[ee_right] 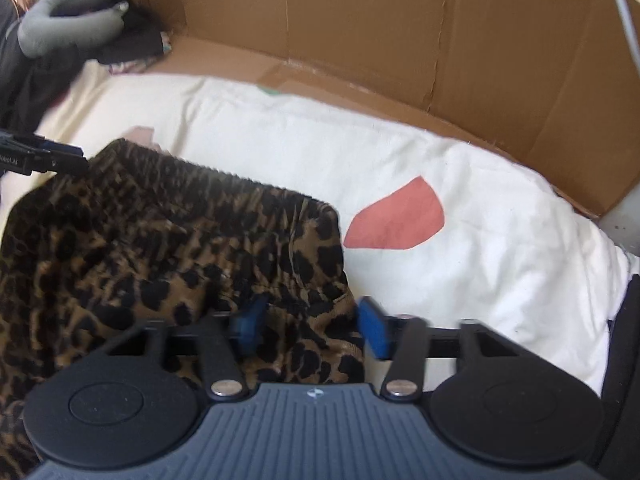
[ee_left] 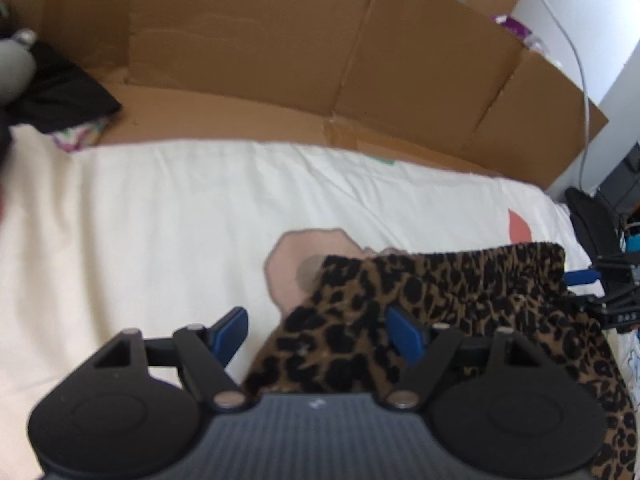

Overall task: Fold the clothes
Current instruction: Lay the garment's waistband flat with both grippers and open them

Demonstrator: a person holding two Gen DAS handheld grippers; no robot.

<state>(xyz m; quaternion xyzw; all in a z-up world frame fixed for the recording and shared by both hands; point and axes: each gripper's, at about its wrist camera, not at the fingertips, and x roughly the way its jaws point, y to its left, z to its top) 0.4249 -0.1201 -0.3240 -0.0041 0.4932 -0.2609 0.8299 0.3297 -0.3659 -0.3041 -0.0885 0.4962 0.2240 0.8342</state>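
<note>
Nearest in the left wrist view, the left gripper [ee_left: 318, 334] has its jaws spread wide, with the near left part of the leopard-print shorts [ee_left: 420, 320] lying between the blue pads; the right pad [ee_left: 406, 334] lies over the fabric, the left pad [ee_left: 232, 334] is over bare sheet [ee_left: 140, 240]. Whether either pad presses the cloth cannot be told. In the right wrist view, the right gripper [ee_right: 312, 326] also stands with jaws wide, straddling the near right corner of the shorts [ee_right: 160, 248], cloth between its pads and nothing pinched.

The shorts lie spread on the cream sheet [ee_right: 480, 260] of a bed, waistband along the far edge. Just right of them is a red patch [ee_right: 396, 216] printed on the sheet; a pink print [ee_left: 296, 260] shows past their left side. Farther back, a brown cardboard wall [ee_left: 280, 40] runs along the far edge of the bed. At the far left, dark clothing [ee_left: 60, 96] is piled by the cardboard. A white cable [ee_left: 576, 60] hangs at the far right.
</note>
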